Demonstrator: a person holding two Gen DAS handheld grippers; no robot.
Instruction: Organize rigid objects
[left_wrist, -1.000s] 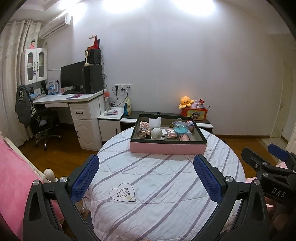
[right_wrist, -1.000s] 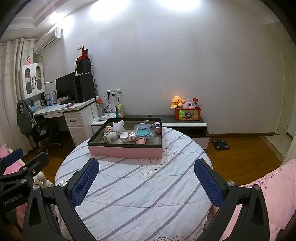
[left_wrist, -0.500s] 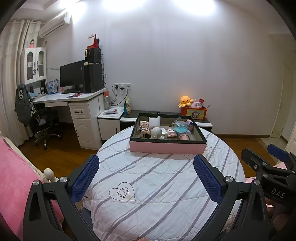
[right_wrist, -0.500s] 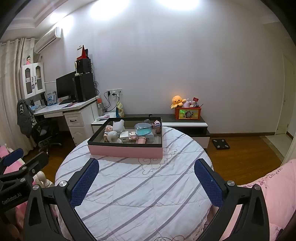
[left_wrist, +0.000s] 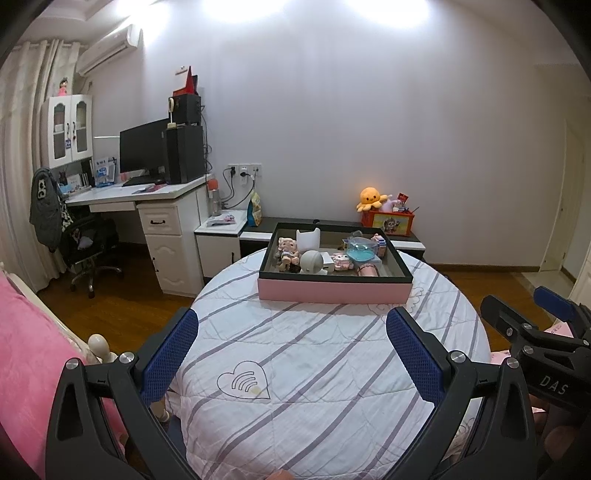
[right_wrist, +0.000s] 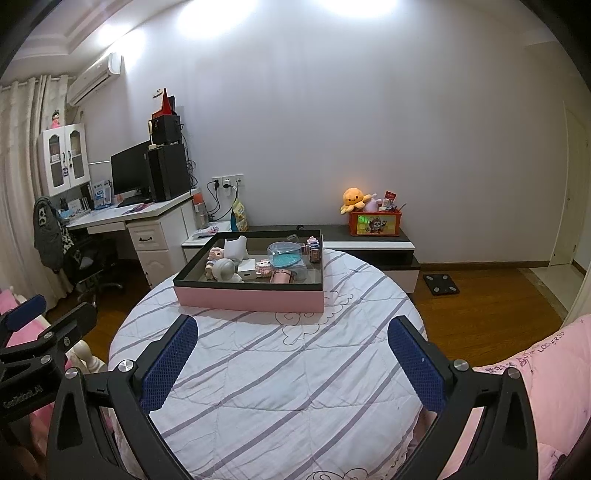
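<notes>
A pink box with a black rim (left_wrist: 334, 290) (right_wrist: 251, 297) stands at the far side of a round table under a striped white quilt (left_wrist: 314, 369) (right_wrist: 280, 369). It holds several small things: a doll (left_wrist: 288, 249), a white cat-eared piece (left_wrist: 307, 240), a grey ball-shaped figure (left_wrist: 312, 260), a blue clear dish (left_wrist: 364, 251) (right_wrist: 284, 253) and a pink cylinder (left_wrist: 367, 270). My left gripper (left_wrist: 291, 350) is open and empty above the near quilt. My right gripper (right_wrist: 291, 350) is open and empty too, well short of the box.
A white desk with monitor and speakers (left_wrist: 147, 184) and an office chair (left_wrist: 88, 243) stand at the left. A low cabinet (right_wrist: 369, 243) behind the table carries an orange plush and a red box (right_wrist: 373, 221). Pink bedding (right_wrist: 535, 387) lies at the right, wood floor around.
Both views have shifted only slightly; the box sits marginally higher in the left wrist view. Both grippers stay open and empty.
</notes>
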